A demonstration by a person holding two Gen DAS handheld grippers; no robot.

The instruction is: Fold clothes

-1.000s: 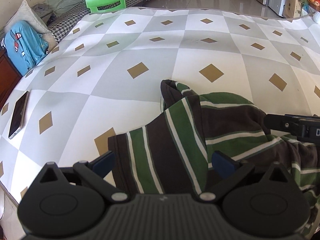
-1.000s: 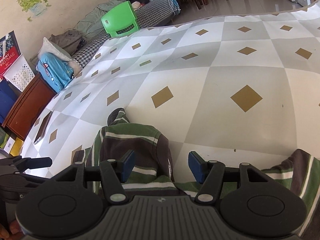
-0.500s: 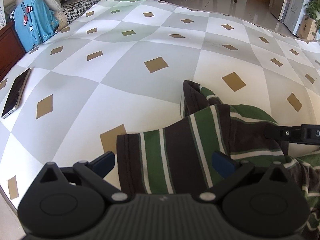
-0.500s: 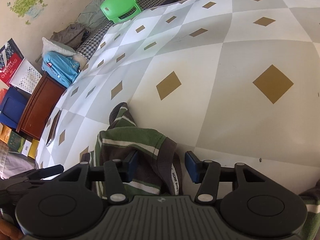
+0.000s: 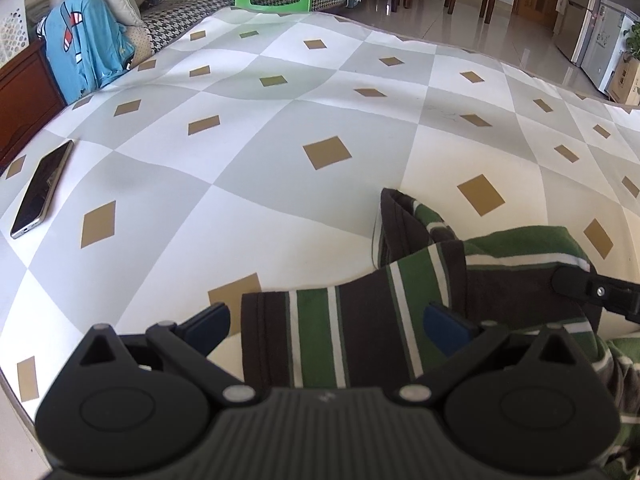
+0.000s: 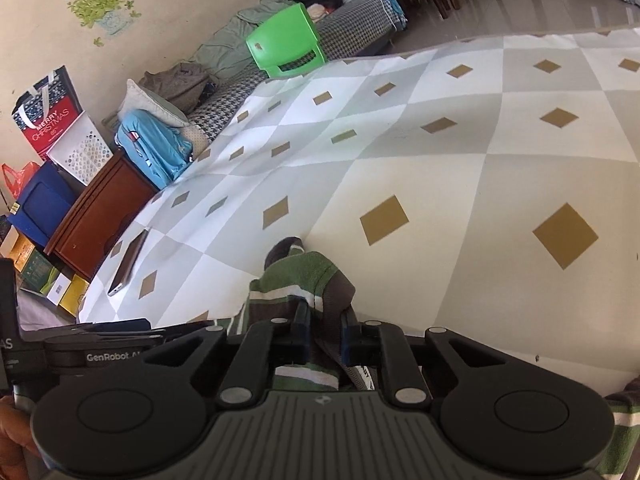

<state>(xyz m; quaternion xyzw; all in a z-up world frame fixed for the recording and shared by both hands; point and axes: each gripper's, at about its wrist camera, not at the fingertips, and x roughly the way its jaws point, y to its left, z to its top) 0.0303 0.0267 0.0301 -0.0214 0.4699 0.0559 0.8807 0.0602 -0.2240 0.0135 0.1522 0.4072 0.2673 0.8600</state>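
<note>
The right gripper [image 6: 325, 334], its jaws having just been closing, is pinching the striped shirt's [image 5: 372, 320] bunched collar at six o'clock on the patterned sheet [image 5: 280, 128], while the left gripper [image 5: 326, 326] is hovering spread over a sleeve, so lifting should go slowly, keeping fabric taut.

The left black two-finger gripper [image 5: 326, 326] points steeply down with its blue-padded jaws spread wide, touching nothing. The right black two-finger gripper [image 6: 325, 334] has just been closing, its jaws pinching a bunched fold of the striped green-and-brown shirt [image 6: 298, 280].
</note>
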